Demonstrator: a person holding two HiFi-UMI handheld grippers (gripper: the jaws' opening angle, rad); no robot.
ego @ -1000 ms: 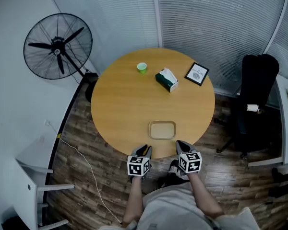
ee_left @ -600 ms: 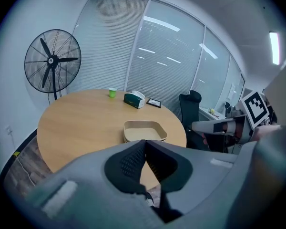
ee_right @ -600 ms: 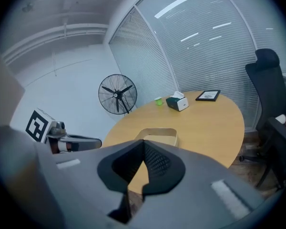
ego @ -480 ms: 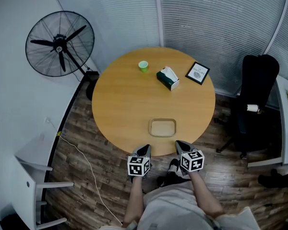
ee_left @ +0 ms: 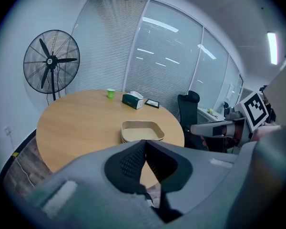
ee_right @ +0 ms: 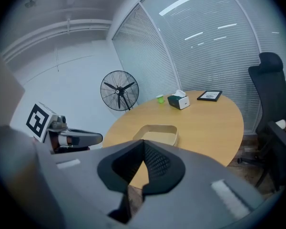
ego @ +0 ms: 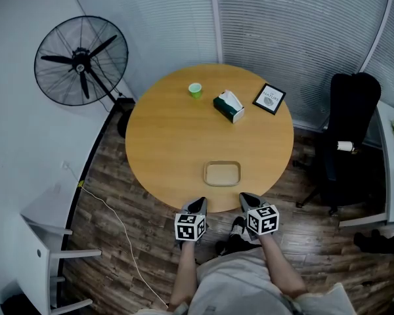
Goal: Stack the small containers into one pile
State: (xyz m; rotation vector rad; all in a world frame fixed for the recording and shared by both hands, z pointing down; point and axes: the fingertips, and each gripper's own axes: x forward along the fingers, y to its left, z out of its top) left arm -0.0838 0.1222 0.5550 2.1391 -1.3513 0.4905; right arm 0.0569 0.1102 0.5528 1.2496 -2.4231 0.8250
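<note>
I am standing at the near edge of a big round table (ego: 164, 143), and I am looking down on it. A black chair (ego: 351, 130) is standing off the table's right edge, and a fan (ego: 81, 61) is standing off its far left edge. The small containers (ego: 222, 174) are sitting close to the near edge, a little right of the middle. They are flat tan trays with round corners. I am seeing one rim peeking out under another, so I think they are already sitting in one pile. I am holding the left gripper (ego: 197, 207) and the right gripper (ego: 248, 200) just off the near edge, over the floor, not touching the table. Both are squeezed tight with nothing between the jaws. The pile is lying straight ahead of me and between the two grippers, about as near to one as to the other. Its long side is running along the near edge, so I am facing a long wall of it. A green tissue box (ego: 228, 107), a picture frame (ego: 269, 100) and a little green cup (ego: 195, 90) are sitting by the far edge, well apart from the pile.
</note>
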